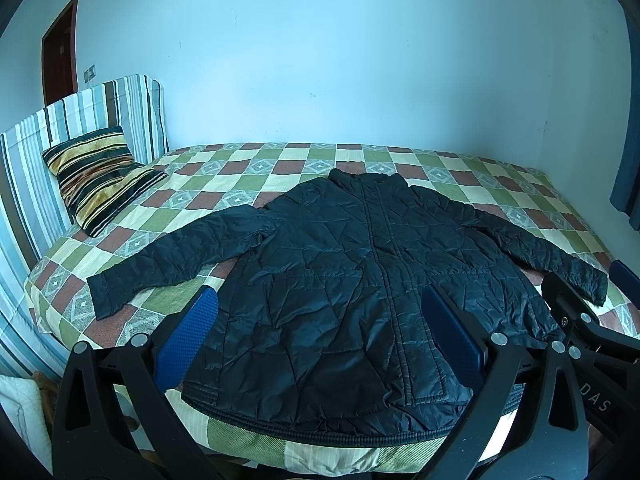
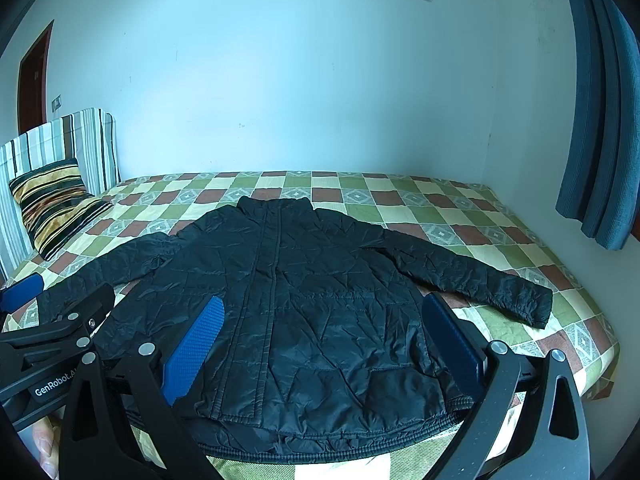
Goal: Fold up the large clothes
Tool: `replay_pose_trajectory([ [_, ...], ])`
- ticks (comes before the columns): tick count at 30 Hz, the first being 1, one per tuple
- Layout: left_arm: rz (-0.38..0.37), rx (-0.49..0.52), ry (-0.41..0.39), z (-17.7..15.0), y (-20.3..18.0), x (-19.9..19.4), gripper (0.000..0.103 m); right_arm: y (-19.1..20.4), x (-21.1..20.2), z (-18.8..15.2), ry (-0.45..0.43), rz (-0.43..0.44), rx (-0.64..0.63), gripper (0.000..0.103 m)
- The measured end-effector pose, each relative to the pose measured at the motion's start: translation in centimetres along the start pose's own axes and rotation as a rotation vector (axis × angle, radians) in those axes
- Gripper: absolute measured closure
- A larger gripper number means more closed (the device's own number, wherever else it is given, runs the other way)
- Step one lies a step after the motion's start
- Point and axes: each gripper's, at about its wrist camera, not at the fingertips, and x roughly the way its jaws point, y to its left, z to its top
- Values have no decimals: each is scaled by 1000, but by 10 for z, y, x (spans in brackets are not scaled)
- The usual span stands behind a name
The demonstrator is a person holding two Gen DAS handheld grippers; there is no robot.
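**Inspector A:** Across the middle of both frames, a dark quilted jacket point(image 1: 360, 280) lies flat on the bed point(image 1: 280, 168), front up, zip closed, collar toward the far wall, hem at the near edge. Both sleeves are spread outward. Confirm?

**Inspector B:** Confirmed. In the right wrist view the jacket point(image 2: 304, 300) fills the centre; one cuff reaches the lower right of the frame, the other runs off toward the lower left. The checked bedspread point(image 2: 440, 208) shows on all sides of it.

**Inspector A:** State of the left claw point(image 1: 320, 340)?

**Inspector B:** Spread wide, blue pads well apart, nothing held. It hangs at the bottom of the frame above the hem; contact with the fabric cannot be determined.

**Inspector A:** And the right claw point(image 2: 324, 348)?

**Inspector B:** Same condition: spread wide, holding nothing, at the bottom of its frame over the lower jacket. The two claws sit side by side; each appears at the edge of the other's view.

**Inspector A:** Other items?

**Inspector B:** A striped pillow point(image 1: 100, 176) at the left against a striped headboard point(image 1: 80, 120); a blue curtain point(image 2: 600, 120) at the upper right.
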Motion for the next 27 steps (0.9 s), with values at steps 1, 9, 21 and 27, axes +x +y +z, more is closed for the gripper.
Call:
replay_pose_trajectory([
  [1,0,0,-1,0,0,0,2,0,0,-1,0,0,0,5],
  [9,1,1,-2,-2,2,-2,2,-2,0,-3,0,0,0,5],
  [21,2,0,-6,2,5,-7,2,3,-6,3,-7,1,-2,5],
  [27,1,0,-7,2,5,-7,2,2,-9,4,-9,3,0,5],
])
